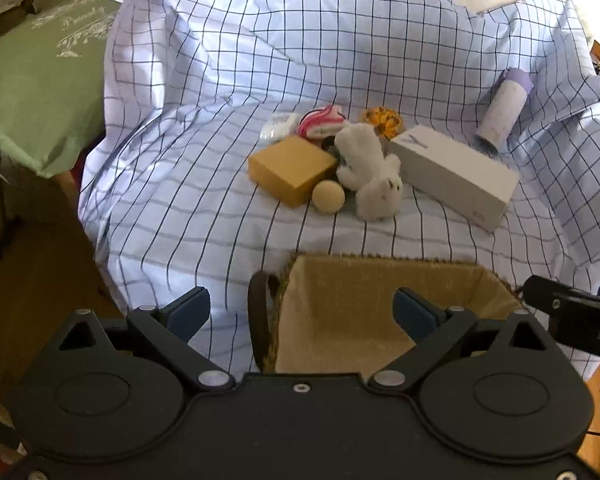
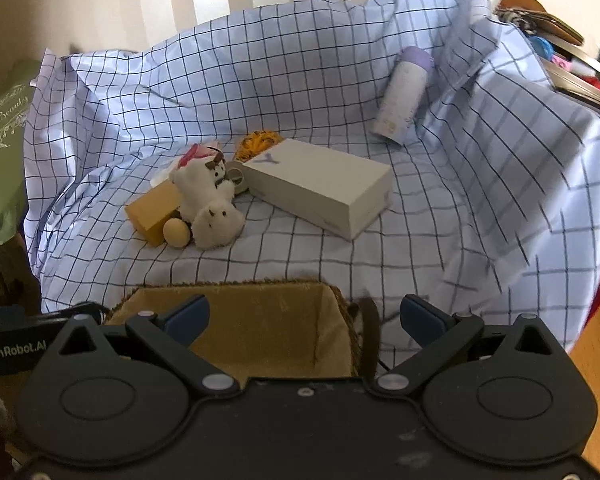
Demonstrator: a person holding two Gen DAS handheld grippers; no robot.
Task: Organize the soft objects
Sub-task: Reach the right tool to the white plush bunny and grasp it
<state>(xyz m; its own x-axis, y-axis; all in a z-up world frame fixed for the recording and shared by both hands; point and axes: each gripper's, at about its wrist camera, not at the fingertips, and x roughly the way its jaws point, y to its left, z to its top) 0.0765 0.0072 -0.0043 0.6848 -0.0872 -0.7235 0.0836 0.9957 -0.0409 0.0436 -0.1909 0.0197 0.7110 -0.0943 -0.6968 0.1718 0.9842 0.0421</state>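
**Soft toys and boxes in a heap beyond an open basket**

A checked sheet (image 1: 340,60) covers the whole surface and bunches up at the far side. On its near edge stands a woven basket (image 1: 380,308) with a tan cloth lining and a dark handle at its left end; nothing shows inside the part in view.

The left hand-held gripper (image 1: 302,308) hangs over the basket's left end with its jaws spread wide and nothing between them. The right hand-held gripper (image 2: 304,316) hangs over the basket's right end, likewise wide apart and empty.

Beyond the basket, a long white box (image 1: 456,176) lies flat on the right of the heap. A white bottle (image 1: 500,114) with a lilac cap lies on its side far right, well apart from the rest. A tan box (image 1: 290,168) sits on the left of the heap.

Between the two boxes lies a white plush toy (image 1: 374,172), touching the tan box. A pink striped soft item (image 1: 320,120) and an orange soft item (image 1: 382,120) lie just behind it. A small yellow ball (image 1: 329,197) rests against the tan box's near corner, beside the plush toy.
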